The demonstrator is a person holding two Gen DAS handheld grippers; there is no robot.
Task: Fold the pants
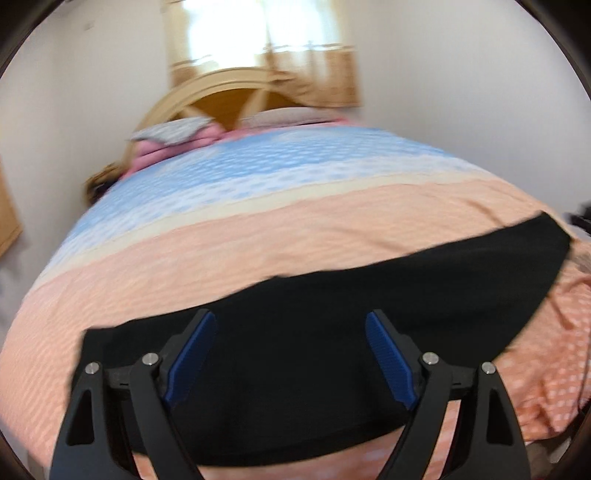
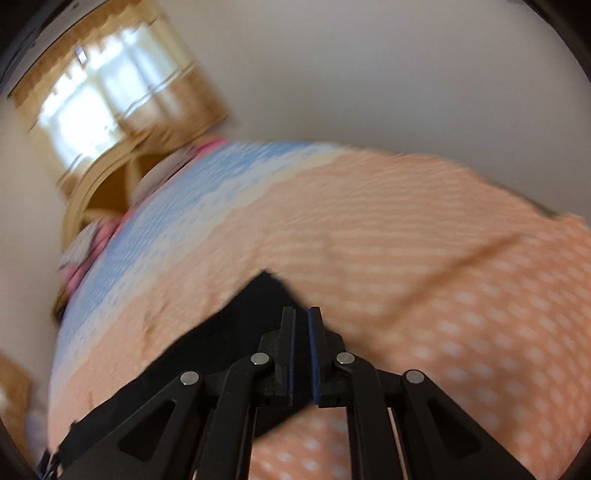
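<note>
Black pants (image 1: 332,325) lie flat in a long strip across the orange part of the bed cover. My left gripper (image 1: 291,325) is open, its blue pads (image 1: 192,358) spread wide just above the pants' middle, holding nothing. In the right wrist view the pants (image 2: 229,332) show as a dark band running to the lower left. My right gripper (image 2: 302,314) is shut, its jaws pressed together at the pants' end near a raised corner; black cloth seems pinched between them, though blur hides the contact.
The bed cover (image 1: 295,229) is orange near me and blue farther off. Pillows (image 1: 173,133) and a wooden headboard (image 1: 229,88) lie at the far end below a curtained window (image 1: 258,33). White walls surround the bed.
</note>
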